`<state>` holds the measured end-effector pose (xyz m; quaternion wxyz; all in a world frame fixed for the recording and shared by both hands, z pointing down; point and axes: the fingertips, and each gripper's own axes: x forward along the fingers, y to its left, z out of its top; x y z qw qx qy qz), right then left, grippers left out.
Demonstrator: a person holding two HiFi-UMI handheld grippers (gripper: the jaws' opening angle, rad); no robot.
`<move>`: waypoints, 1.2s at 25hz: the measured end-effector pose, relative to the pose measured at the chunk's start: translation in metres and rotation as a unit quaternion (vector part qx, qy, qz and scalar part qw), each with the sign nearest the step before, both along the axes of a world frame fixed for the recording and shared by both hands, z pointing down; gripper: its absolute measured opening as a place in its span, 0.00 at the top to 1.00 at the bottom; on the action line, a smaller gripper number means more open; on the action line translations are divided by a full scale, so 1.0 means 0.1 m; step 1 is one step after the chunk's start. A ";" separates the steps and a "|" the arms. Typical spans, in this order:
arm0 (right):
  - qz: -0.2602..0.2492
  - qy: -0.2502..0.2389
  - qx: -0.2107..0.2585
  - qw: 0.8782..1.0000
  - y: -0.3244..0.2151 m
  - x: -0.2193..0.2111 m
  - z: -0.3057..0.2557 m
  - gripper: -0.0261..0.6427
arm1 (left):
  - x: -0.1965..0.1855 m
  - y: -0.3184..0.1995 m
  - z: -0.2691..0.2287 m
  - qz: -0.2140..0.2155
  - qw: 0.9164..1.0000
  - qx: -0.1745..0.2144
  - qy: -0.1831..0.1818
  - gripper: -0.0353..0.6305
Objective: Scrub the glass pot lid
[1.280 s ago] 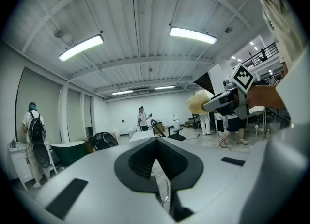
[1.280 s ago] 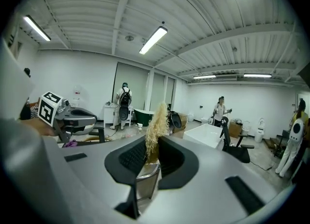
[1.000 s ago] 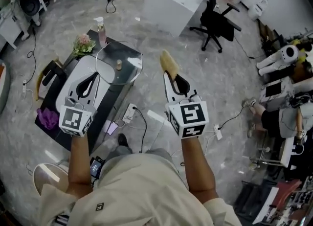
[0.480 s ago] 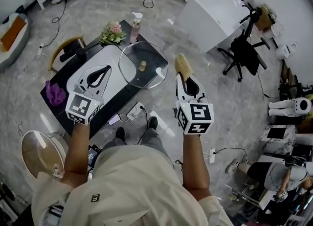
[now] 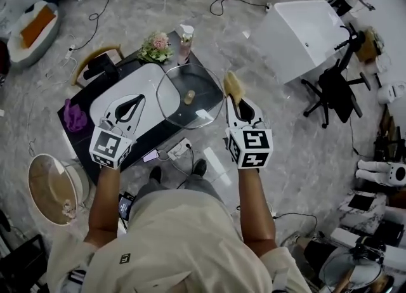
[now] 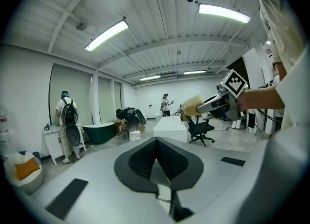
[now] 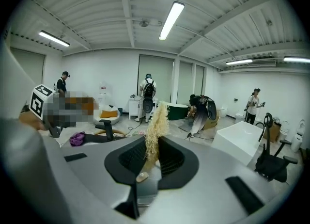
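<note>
Our right gripper (image 5: 235, 103), arm outstretched, clamps a yellow scrubber (image 5: 233, 86) just beside the glass pot lid (image 5: 181, 104) at the right edge of the table (image 5: 144, 141). Our left gripper (image 5: 135, 101), jaws together and empty, is held out above the table.

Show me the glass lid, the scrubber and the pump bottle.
glass lid (image 5: 189, 97), head view, its centre knob.
scrubber (image 5: 234, 87), head view, its fibrous free end.
pump bottle (image 5: 184, 49), head view, its pinkish body.
</note>
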<state>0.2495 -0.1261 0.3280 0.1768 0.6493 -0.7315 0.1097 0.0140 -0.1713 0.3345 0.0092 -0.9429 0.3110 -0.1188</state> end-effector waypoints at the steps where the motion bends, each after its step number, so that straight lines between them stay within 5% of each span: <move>1: -0.005 0.001 -0.002 1.000 -0.05 0.03 0.03 0.89 | 0.02 -0.01 0.04 -0.004 1.000 -0.003 -0.002 0.93; 18: -0.013 0.045 -0.076 0.996 -0.87 0.25 1.11 0.89 | -0.03 -0.14 1.33 -0.055 0.995 -0.071 -0.037 0.93; 30: -0.020 0.140 -0.151 0.978 -1.38 0.39 2.37 0.89 | 0.00 -0.16 2.43 -0.071 0.987 -0.133 -0.050 0.93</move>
